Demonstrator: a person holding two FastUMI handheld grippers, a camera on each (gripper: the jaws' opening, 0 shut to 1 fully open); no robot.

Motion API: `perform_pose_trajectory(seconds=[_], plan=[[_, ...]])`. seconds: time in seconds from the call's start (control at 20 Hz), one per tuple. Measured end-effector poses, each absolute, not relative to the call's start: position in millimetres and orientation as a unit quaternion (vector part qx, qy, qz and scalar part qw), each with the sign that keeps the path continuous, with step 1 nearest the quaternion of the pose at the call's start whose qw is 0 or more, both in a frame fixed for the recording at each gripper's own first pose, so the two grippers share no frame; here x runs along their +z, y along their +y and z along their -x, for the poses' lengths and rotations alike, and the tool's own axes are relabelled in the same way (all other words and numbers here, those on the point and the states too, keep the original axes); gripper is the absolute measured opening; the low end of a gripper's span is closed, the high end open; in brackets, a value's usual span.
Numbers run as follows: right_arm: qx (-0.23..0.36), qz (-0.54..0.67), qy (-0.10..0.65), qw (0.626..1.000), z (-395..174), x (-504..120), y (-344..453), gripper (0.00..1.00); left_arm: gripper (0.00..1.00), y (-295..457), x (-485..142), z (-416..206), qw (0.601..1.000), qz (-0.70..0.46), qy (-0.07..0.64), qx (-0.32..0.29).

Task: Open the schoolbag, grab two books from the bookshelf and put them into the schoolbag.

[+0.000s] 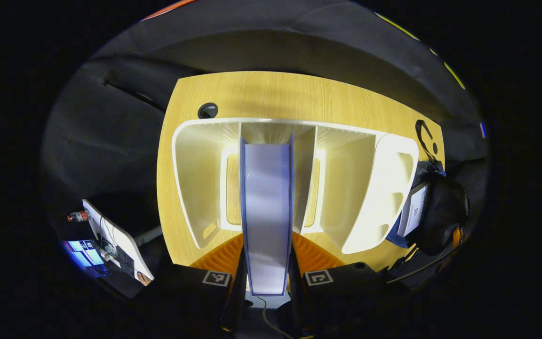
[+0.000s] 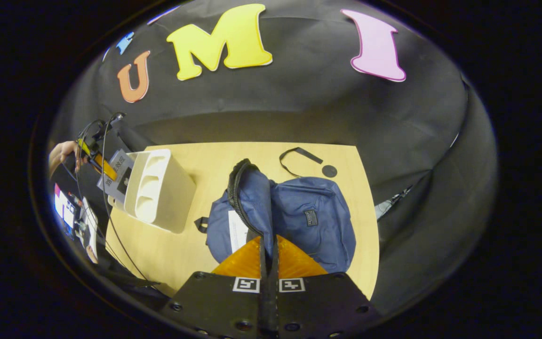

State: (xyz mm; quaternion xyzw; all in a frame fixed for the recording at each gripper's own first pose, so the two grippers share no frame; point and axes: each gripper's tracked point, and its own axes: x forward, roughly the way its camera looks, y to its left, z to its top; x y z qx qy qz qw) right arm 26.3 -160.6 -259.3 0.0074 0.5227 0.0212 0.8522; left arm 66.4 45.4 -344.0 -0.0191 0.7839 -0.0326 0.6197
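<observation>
Your left claw point(image 1: 267, 270) clamps a book point(image 1: 267, 207) by its lower end, over the white bookshelf point(image 1: 195, 188) on the bench point(image 1: 261, 94). The book's long axis runs straight ahead along the fingers, page edge facing you. Your right claw point(image 2: 268, 263) pinches the schoolbag point(image 2: 313, 216) flap, lifting it, likely to keep the mouth open. Another book point(image 2: 237, 230) already lies inside.

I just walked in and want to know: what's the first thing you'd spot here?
A book pinched upright in the left claw, right above the white bookshelf on the wooden table. On the same table, right of the shelf, sits the blue schoolbag, unzipped, with the shut right claw gripping its opened edge.
</observation>
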Motion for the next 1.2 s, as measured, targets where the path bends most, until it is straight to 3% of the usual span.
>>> perform_pose_trajectory(seconds=[0.05, 0.15, 0.25, 0.3, 0.35, 0.45, 0.65, 0.9, 0.95, 1.0, 1.2], plan=[[0.023, -0.007, 0.522, 0.852, -26, -259, -160, 0.02, 0.47, 48, -338, -66, 0.622, 0.016, 0.782, -0.029], [0.024, -0.008, 0.521, 0.853, -25, -258, -159, 0.03, 0.35, 59, -324, -68, 0.640, -0.003, 0.768, -0.028], [0.027, -0.009, 0.520, 0.853, -25, -260, -157, 0.00, 0.41, 61, -300, -63, 0.651, -0.010, 0.758, -0.034], [0.030, -0.009, 0.521, 0.853, -24, -261, -156, 0.01, 0.34, 63, -286, -57, 0.654, -0.013, 0.755, -0.037], [0.033, -0.007, 0.521, 0.853, -24, -263, -154, 0.00, 0.41, 66, -270, -51, 0.660, -0.014, 0.750, -0.041], [0.039, 0.004, 0.519, 0.854, -22, -263, -152, 0.00, 0.36, 69, -238, -36, 0.671, -0.005, 0.740, -0.045], [0.044, 0.008, 0.516, 0.856, -20, -263, -148, 0.01, 0.39, 70, -177, -7, 0.698, 0.067, 0.711, -0.041], [0.040, 0.008, 0.514, 0.857, -19, -262, -148, 0.01, 0.34, 68, -122, 19, 0.729, 0.178, 0.659, -0.052], [0.040, 0.010, 0.514, 0.857, -18, -261, -149, 0.01, 0.39, 62, -113, 21, 0.732, 0.198, 0.650, -0.060], [0.038, 0.013, 0.514, 0.857, -18, -260, -149, 0.00, 0.34, 55, -106, 23, 0.735, 0.216, 0.639, -0.070], [0.037, 0.008, 0.510, 0.859, -15, -256, -149, 0.01, 0.34, 5, -84, 30, 0.746, 0.255, 0.597, -0.151]])
